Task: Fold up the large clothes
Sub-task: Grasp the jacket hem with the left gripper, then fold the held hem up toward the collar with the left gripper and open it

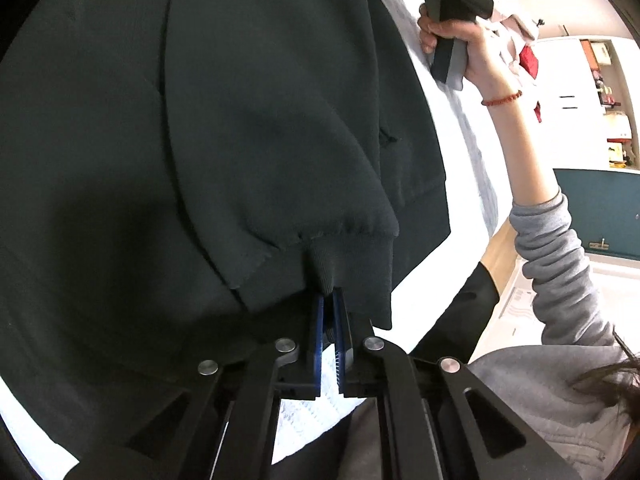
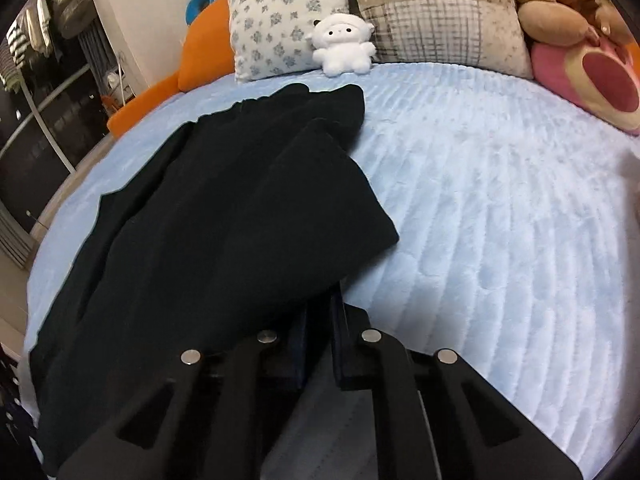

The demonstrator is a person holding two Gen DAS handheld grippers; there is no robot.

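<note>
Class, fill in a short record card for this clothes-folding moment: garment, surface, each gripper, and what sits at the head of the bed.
garment: dark sweatshirt, spread partly across the bed
surface: light blue quilted bedcover
left gripper: shut on the ribbed sleeve cuff
right gripper: shut on the sweatshirt's near edge
head of bed: floral pillow, patchwork pillow, white plush toy, brown plush toy

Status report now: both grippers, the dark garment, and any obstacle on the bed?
Left gripper shut on sleeve cuff. Right gripper shut on dark garment edge. Garment partly spread on blue bed cover. White plush toy and pillows beyond it, apart.
</note>
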